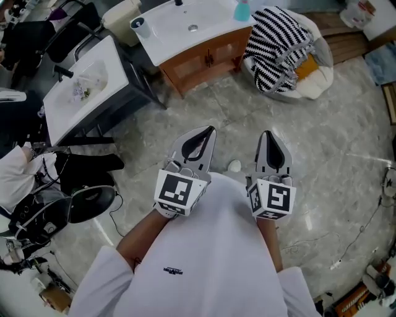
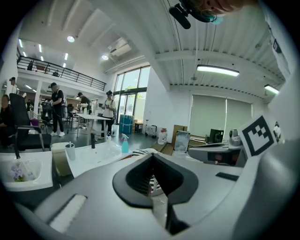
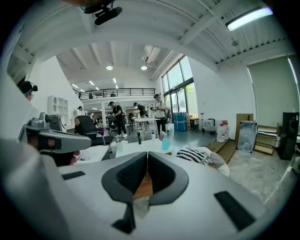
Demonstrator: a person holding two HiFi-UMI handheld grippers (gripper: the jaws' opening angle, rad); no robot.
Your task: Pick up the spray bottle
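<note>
Hovering over grey marbled floor [image 1: 334, 155], left gripper [image 1: 201, 142] clenched tight and empty, right gripper [image 1: 272, 147] likewise pressed together, small teal plastic spray bottle [image 1: 242, 9] well ahead, upright near the right edge of the white washbasin countertop [image 1: 164, 37].

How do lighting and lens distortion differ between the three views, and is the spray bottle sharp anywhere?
Head view: even soft light, mild bending at the edges; the spray bottle is cut by the top edge. Left gripper view: strong fisheye, black corners, a glaring ceiling lamp; the bottle small but fairly clear. Right gripper view: same fisheye, a second lamp blown white.
</note>
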